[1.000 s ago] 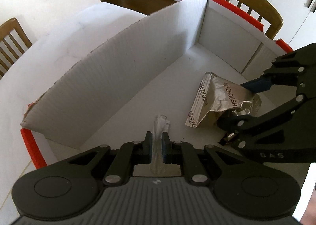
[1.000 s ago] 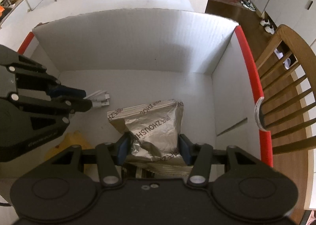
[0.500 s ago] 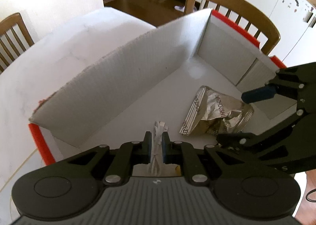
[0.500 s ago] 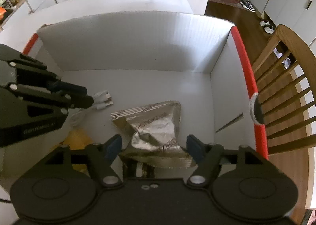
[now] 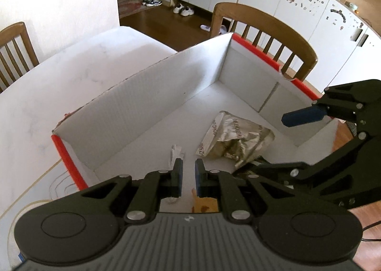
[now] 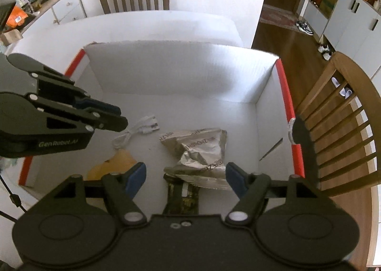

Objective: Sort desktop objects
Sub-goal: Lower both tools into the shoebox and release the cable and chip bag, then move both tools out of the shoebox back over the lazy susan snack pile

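Since a second ago the right claw (image 6: 185, 167) has let go of the foil snack bag (image 6: 197, 149) and lifted. Its jaws now stand wide and released, with the bag lying loose on the box floor below and between them. The left claw (image 5: 188, 164) has risen too. It is clenched, but the white USB cable (image 6: 140, 129) that sat between its pads is no longer there. The cable lies coiled on the floor, just beside and beyond the left finger.

Nearest the right claw, at the near edge of the cardboard box (image 6: 181, 73), a dark packet (image 6: 182, 197) pokes out from under the foil bag. A yellow item (image 6: 119, 164) lies toward the near left corner, with the cable just past it. The far half of the floor is bare, up to the tall back wall. The box stands on the white counter (image 5: 59, 85), with a wooden chair (image 6: 338, 128) along its right edge.

Both things look deliberately dropped, so this box is probably the sorting bin and both hands are clearing out upward.

Only the right wrist view shows the yellow item and dark packet plainly, and the cable's full coil. The left wrist view shows that nothing is between the left pads.
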